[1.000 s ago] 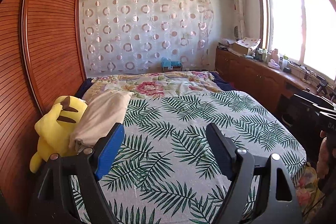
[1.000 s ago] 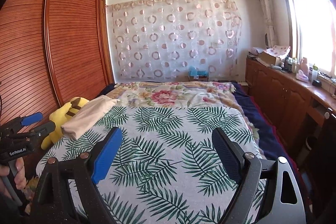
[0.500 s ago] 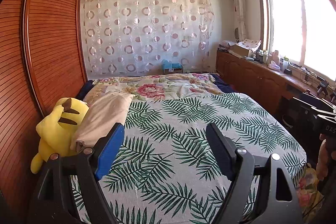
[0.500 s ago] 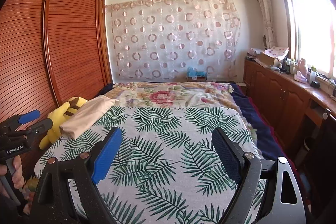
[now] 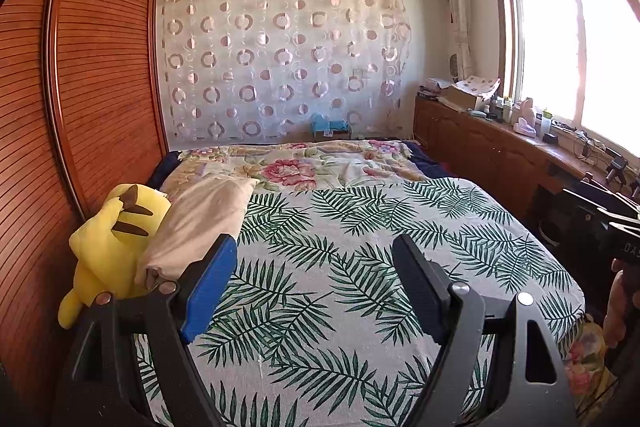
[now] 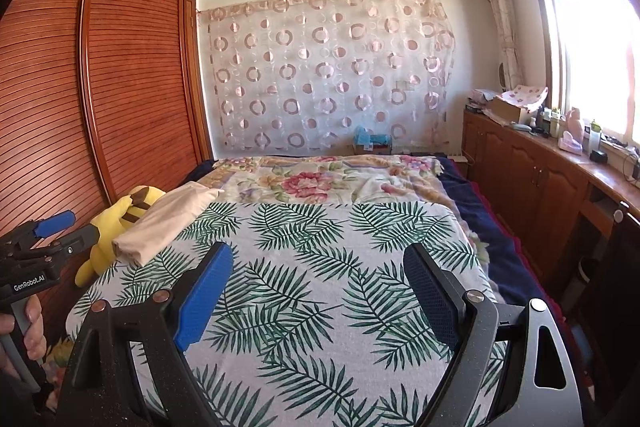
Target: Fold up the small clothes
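A folded beige cloth (image 5: pixel 202 223) lies on the left side of the bed, leaning on a yellow plush toy (image 5: pixel 112 243); it also shows in the right wrist view (image 6: pixel 164 223). My left gripper (image 5: pixel 314 267) is open and empty above the near part of the bed's palm-leaf cover (image 5: pixel 360 227). My right gripper (image 6: pixel 318 271) is open and empty above the same cover (image 6: pixel 320 247). The left gripper also shows at the left edge of the right wrist view (image 6: pixel 60 231). No other small garment is in view.
A wooden slatted wardrobe (image 5: pixel 80 107) stands along the bed's left side. A floral blanket (image 5: pixel 296 167) covers the far end. A wooden cabinet (image 6: pixel 540 183) with clutter runs under the window on the right. A curtain (image 6: pixel 328 75) hangs behind the bed.
Both views have tilted up slightly, so more ceiling shows. Both grippers stay open and empty, and nothing on the bed has moved.
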Available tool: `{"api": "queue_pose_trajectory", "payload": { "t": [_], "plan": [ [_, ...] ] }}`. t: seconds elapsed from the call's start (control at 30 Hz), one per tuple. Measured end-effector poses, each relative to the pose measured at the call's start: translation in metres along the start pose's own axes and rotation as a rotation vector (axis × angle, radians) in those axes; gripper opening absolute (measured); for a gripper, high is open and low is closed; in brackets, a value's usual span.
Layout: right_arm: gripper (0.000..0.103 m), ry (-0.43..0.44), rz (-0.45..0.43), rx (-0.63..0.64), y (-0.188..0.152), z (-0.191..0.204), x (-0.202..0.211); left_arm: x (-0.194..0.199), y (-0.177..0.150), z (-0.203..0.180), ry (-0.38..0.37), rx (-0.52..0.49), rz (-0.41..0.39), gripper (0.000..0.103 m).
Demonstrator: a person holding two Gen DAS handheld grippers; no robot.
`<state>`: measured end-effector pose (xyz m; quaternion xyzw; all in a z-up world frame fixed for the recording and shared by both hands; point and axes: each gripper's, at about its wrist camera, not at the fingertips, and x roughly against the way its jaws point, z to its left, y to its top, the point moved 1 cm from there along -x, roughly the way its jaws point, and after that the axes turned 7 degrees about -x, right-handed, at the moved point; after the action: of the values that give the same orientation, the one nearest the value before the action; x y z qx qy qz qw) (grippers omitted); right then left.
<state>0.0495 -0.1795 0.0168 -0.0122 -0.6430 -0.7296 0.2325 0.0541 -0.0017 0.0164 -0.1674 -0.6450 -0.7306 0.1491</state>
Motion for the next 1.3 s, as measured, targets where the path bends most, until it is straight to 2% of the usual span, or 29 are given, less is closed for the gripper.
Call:
{"api": "queue_pose_trajectory", "payload": {
  "t": [1.3],
  "plan": [
    [0.088,0.008,-0.003,0.004,0.0032,-0.0084,0.0022,0.0004,-0.0009,0.0004,0.0,0.001,-0.002,0.081]
  ]
}}
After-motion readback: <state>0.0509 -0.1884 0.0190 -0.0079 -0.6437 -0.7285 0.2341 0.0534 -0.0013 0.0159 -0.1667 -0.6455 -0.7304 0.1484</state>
